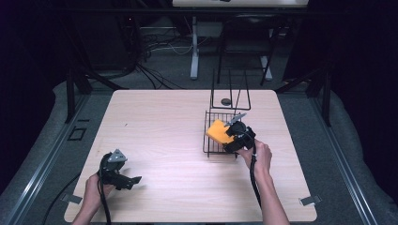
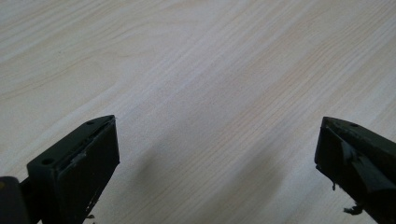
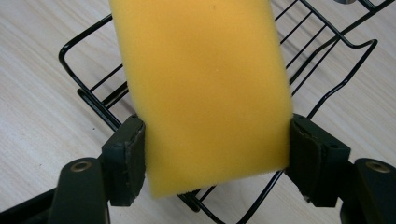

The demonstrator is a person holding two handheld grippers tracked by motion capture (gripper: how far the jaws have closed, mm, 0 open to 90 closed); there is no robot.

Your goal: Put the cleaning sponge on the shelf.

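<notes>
A yellow sponge hangs over a black wire basket on the right half of the table. My right gripper is shut on the sponge, with a hand behind it. In the right gripper view the two black pads squeeze the near end of the sponge from both sides, and the basket lies below it. My left gripper rests low at the table's front left, held by the other hand. Its jaws stand wide apart in the left gripper view, with bare wood between them.
A tall black wire frame stands behind the basket, with a small dark round object at its foot. The light wooden table ends in dark floor on all sides. Cables and stand legs lie beyond the far edge.
</notes>
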